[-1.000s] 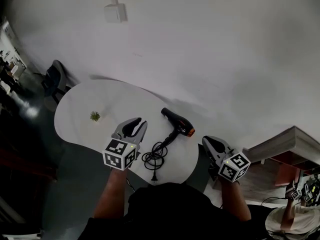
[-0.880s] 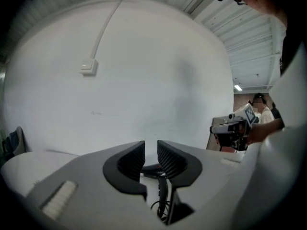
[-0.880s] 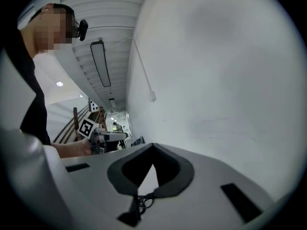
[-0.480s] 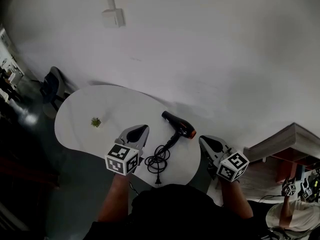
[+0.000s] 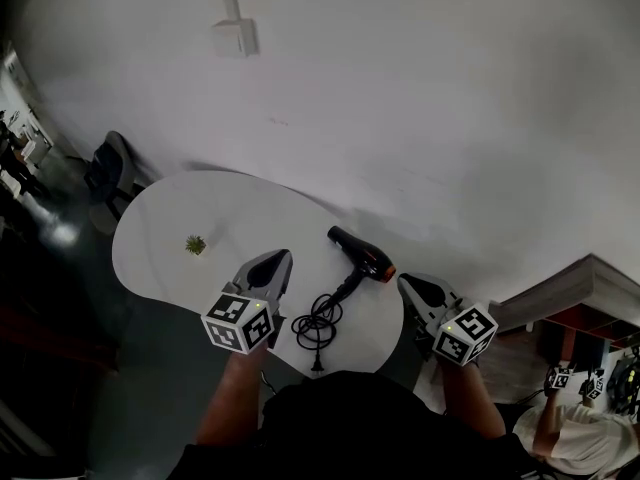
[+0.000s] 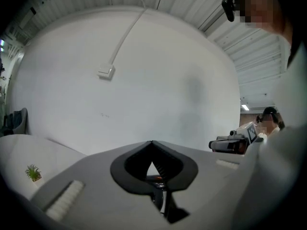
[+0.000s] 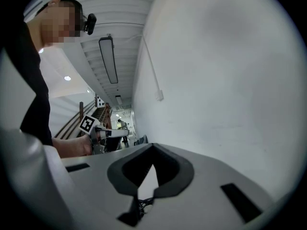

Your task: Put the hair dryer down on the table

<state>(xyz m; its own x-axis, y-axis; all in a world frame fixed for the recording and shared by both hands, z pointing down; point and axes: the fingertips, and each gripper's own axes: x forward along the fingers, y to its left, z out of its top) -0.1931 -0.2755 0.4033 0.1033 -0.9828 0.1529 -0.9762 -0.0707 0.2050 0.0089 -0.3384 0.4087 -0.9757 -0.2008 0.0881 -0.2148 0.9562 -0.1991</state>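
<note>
Both tongs are closed and neither holds anything. The left gripper (image 5: 281,259) hangs over the near part of the white table (image 5: 170,213), and its own view shows its two jaws brought together at the tips, with only the dark hollow behind them and nothing caught between. The right gripper (image 5: 405,282) hovers at the table's right edge, apart from everything on it; in the right gripper view its jaws also meet at the tips, and the gap behind them is bare, with a bit of the black cord (image 5: 317,324) showing far below through it. The hair dryer (image 5: 362,253) lies flat on the table between the two grippers, touched by neither. It is black with an orange ring near the barrel's right end, and its handle slants down and to the left toward the person. Its cord runs from the handle into a loose coil on the tabletop, just beside the left gripper's marker cube (image 5: 238,322), and the plug end trails toward the table's near edge. A small green plant (image 5: 195,244) stands further left on the table, well apart from the dryer. Behind the table rises a plain white wall with a small box (image 5: 236,38) mounted on it.
</note>
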